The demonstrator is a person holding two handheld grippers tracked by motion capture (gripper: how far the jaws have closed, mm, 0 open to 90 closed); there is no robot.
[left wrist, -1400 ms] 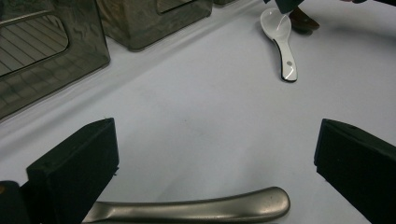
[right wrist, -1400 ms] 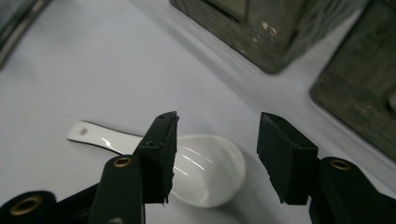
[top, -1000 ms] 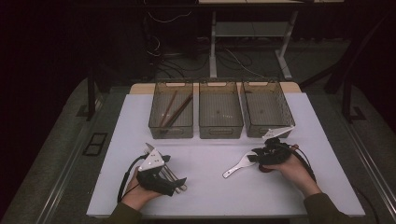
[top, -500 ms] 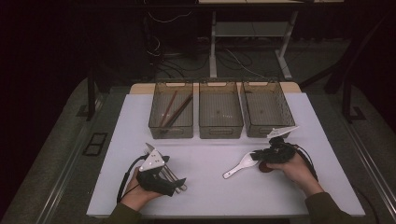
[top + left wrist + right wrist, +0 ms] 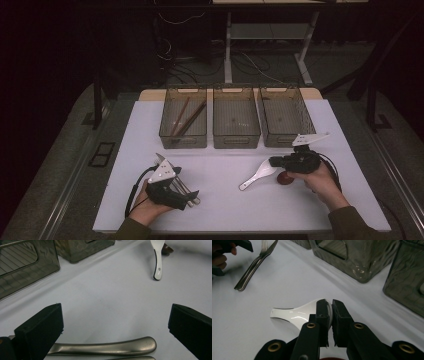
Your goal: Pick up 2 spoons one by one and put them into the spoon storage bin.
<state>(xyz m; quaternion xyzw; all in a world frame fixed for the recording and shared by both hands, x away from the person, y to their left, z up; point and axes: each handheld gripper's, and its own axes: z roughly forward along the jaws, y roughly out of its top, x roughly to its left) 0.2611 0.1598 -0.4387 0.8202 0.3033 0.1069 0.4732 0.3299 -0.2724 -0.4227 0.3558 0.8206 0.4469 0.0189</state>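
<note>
The step in hand is the pick-up of the white spoon (image 5: 258, 174): the right gripper (image 5: 274, 162) has just been closing its jaws, and in the right gripper view they stand clamped on the rim of the spoon's bowl (image 5: 312, 312), with the spoon between the pads. The spoon lies on the white bench (image 5: 225, 210) just in front of the three mesh bins (image 5: 236, 141), toward four o'clock of the bench's middle. Its long axis runs on a slant, bowl end at about two o'clock and handle tip at about eight o'clock, pointing toward the left gripper (image 5: 192, 198). A small reddish-brown thing (image 5: 285, 178) sits just beside the bowl; what it is I cannot quite tell. The next move probably calls for a clean lift and a carry toward one of the bins. The left gripper rests with jaws wide apart, gripping nothing, over metal cutlery (image 5: 105, 349).
</note>
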